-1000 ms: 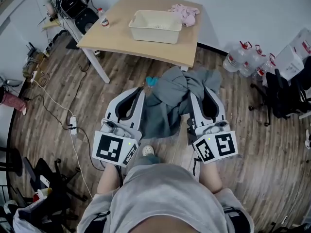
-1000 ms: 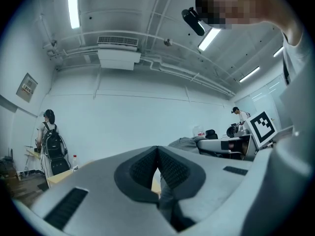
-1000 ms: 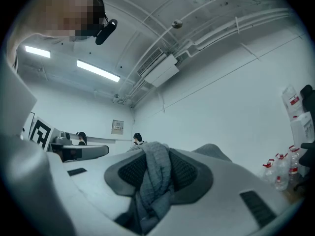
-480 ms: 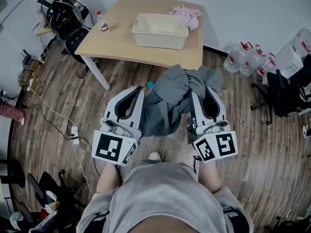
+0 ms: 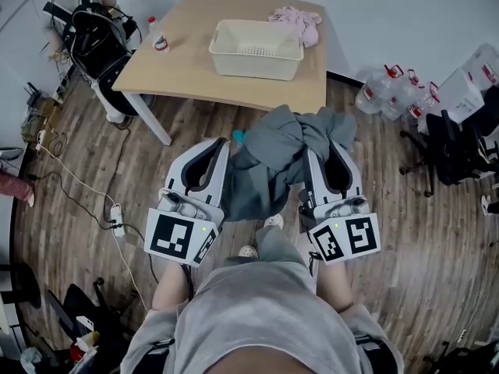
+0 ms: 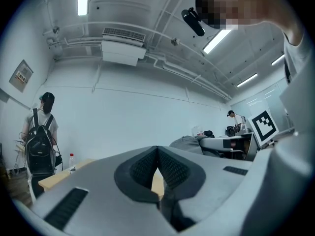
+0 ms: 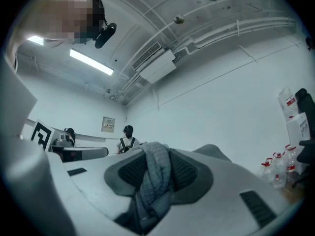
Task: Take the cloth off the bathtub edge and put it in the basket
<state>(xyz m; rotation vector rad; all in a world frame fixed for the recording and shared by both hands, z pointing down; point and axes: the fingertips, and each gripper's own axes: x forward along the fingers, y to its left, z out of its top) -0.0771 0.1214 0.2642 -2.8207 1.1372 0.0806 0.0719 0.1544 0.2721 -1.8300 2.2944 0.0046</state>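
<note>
Cloth in transit, held clear of the floor and well short of the basket.

The grey cloth (image 5: 277, 158) hangs bunched between the two grippers. The right gripper (image 7: 156, 167) clamps a thick fold, so its jaws stand wide around it. The left gripper (image 6: 157, 156) has its jaws drawn together at the tips, and I cannot tell whether a thin edge is pinched there. The basket (image 5: 256, 49) stands empty on the desk (image 5: 195, 65), toward the far edge, with a pink rag (image 5: 300, 23) at the far right corner. This looks like the carry step, with no bathtub in view. The next move calls for reaching the desk's near edge, lifting the dangling tail over the basket's near rim, then letting go.
</note>
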